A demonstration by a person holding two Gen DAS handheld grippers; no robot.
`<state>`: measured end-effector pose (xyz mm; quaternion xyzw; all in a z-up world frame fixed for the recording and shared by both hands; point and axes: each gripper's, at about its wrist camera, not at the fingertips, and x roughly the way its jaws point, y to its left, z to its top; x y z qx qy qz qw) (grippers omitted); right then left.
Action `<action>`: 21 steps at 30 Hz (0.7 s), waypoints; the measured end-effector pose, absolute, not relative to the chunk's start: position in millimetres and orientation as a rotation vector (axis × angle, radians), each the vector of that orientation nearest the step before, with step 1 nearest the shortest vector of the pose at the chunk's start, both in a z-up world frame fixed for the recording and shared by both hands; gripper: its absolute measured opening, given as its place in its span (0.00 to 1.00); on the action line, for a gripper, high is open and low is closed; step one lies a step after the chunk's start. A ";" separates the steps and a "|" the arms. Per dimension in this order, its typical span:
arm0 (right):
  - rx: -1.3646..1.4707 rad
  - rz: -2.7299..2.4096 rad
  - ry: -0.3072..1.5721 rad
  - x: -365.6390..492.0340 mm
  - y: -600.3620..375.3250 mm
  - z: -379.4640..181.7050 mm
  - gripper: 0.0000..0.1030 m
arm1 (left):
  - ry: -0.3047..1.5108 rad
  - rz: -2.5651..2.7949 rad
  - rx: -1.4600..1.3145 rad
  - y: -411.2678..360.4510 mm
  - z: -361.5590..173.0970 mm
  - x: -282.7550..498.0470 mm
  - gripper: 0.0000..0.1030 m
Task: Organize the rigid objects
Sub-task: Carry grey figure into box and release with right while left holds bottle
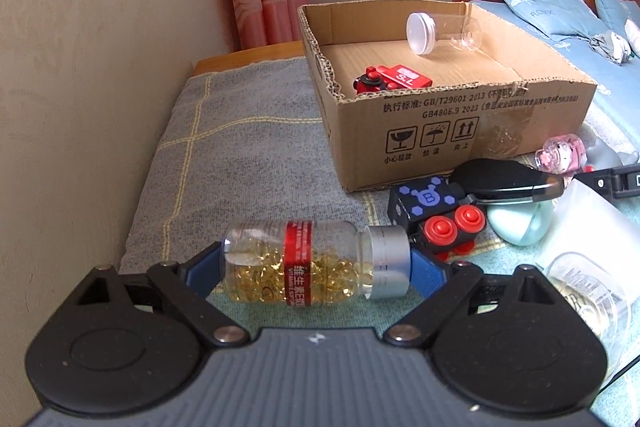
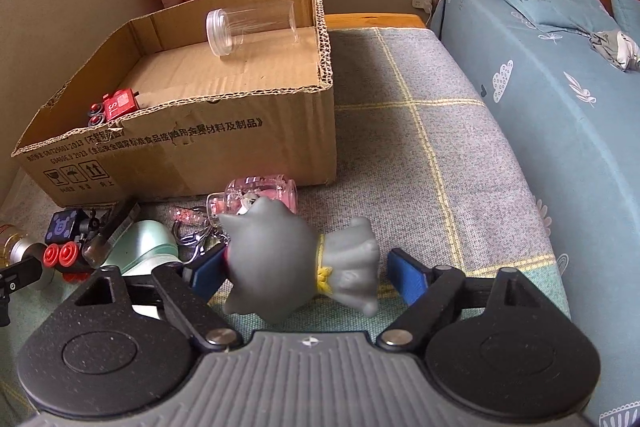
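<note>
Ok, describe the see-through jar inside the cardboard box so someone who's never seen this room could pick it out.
Find the open cardboard box on the grey checked blanket beside the bed. The jar lies on its side at the back of the box, against the far wall. It is clear, looks empty and has a pale screw lid, unlike the small red toy in the box's near corner.

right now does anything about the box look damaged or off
Yes. The box's front rim is torn and ragged, with a notch near the middle, also seen in the right view. Inside, the clear jar lies on its side, leaning against the back wall. The red toy looks fine.
</note>
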<state>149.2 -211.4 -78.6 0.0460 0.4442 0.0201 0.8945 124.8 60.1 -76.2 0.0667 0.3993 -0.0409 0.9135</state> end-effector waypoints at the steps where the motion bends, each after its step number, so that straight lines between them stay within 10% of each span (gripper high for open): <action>1: 0.082 0.050 0.921 148.5 -209.8 -77.4 0.77 | 0.826 -0.089 0.135 60.6 -75.7 124.2 0.90; 21: -0.113 0.255 0.818 132.7 -221.5 -8.1 0.75 | 0.819 -0.147 0.160 65.5 -40.1 107.6 0.90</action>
